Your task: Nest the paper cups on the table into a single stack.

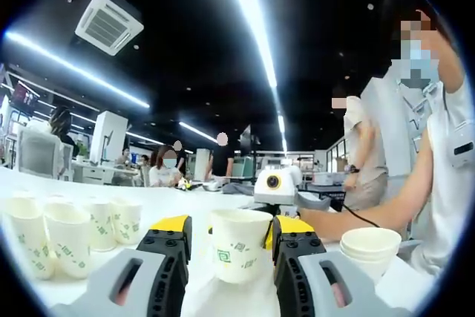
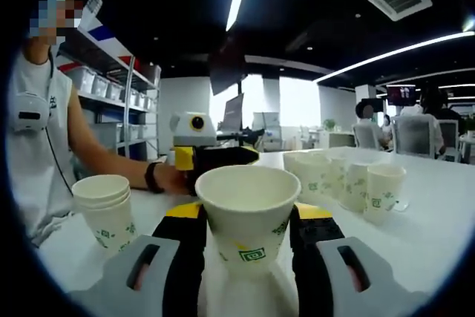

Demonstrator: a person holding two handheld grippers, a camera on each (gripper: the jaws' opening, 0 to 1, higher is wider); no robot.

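Right tool (image 2: pixel 245 246) clamped on a cup (image 2: pixel 247 213) above the counter (image 2: pixel 438 213); left tool (image 1: pixel 226 246) wide around it. Likely light, thin-walled, crushable: best gripped gently mid-wall. Stack (image 2: pixel 106 209) nearby.

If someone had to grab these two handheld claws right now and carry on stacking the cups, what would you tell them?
Right gripper: jaws either side of a single paper cup, apparently gripping it.
Left gripper: open around the same cup, with gaps on both sides.
Started stack: a few nested cups on the white table, near the seated person's arm.
Loose cups: a group standing upright on the table, not yet nested.
Done: stack begun. Left: add the held cup to the stack, then the loose ones.
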